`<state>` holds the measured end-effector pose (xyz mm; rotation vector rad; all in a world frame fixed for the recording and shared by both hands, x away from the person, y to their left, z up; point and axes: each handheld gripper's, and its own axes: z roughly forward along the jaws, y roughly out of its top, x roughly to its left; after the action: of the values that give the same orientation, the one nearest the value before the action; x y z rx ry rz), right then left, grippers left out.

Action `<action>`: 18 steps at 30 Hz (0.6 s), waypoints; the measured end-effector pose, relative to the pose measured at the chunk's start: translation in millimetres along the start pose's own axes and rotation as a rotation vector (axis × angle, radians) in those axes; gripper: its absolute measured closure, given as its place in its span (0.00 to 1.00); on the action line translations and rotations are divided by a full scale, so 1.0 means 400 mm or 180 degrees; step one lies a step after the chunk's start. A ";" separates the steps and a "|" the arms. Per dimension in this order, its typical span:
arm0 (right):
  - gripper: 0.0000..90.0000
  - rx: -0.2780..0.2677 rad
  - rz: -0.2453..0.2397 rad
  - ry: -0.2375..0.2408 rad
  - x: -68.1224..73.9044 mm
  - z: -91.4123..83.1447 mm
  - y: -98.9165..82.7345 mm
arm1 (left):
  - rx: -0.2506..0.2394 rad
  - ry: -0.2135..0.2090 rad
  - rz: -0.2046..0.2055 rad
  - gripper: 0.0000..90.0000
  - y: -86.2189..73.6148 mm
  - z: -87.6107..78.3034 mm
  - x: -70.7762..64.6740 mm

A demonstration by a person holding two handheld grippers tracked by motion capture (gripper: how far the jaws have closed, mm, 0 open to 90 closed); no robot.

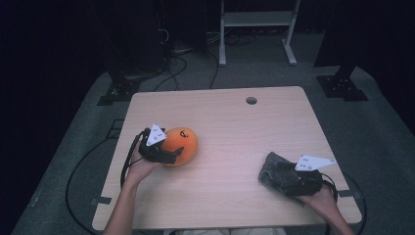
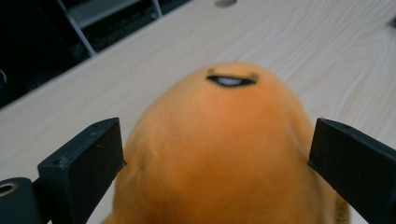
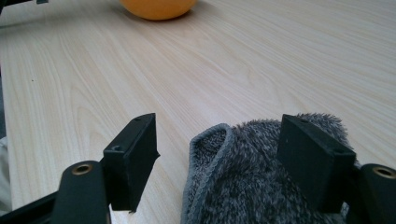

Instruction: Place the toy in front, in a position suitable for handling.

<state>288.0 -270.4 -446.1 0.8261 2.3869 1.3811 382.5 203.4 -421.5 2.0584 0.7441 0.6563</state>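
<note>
An orange plush toy (image 1: 184, 140) with a small black mouth lies on the left part of the wooden table (image 1: 230, 122). My left gripper (image 1: 171, 153) reaches it from the left. In the left gripper view this gripper (image 2: 217, 140) stands open, one jaw on each side of the plush (image 2: 219, 182), close to its flanks. A grey fuzzy cloth (image 1: 271, 167) lies at the right front. My right gripper (image 1: 282, 177) is open over it. In the right gripper view the cloth (image 3: 243, 191) sits between the gripper's (image 3: 219, 133) jaws and under the right one. The plush (image 3: 159, 8) is far off.
The table has a round hole (image 1: 251, 100) near its far edge. Beyond the table stand a white frame (image 1: 254, 19) and black stand bases (image 1: 342, 85), with cables (image 1: 171, 68) on the grey floor. Bare wood lies between the two grippers.
</note>
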 end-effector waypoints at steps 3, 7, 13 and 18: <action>0.30 0.0005 -0.0008 0.0008 0.000 -0.001 0.001 | 0.0100 -0.0063 -0.0119 0.03 -0.009 0.022 0.004; 0.30 0.0011 -0.0017 0.0024 -0.001 0.000 0.002 | 0.0172 -0.0065 -0.0186 0.02 -0.013 0.037 0.006; 0.30 0.0002 -0.0039 0.0032 0.005 -0.001 0.003 | 0.0133 -0.0042 -0.0292 0.06 -0.030 0.037 0.006; 0.31 -0.0006 -0.0047 0.0039 0.002 -0.004 0.003 | 0.0142 0.0015 -0.0199 0.23 -0.028 0.028 -0.006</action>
<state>287.1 -270.7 -444.1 0.8002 2.3956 1.3865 385.4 201.3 -437.0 2.0658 0.8291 0.6145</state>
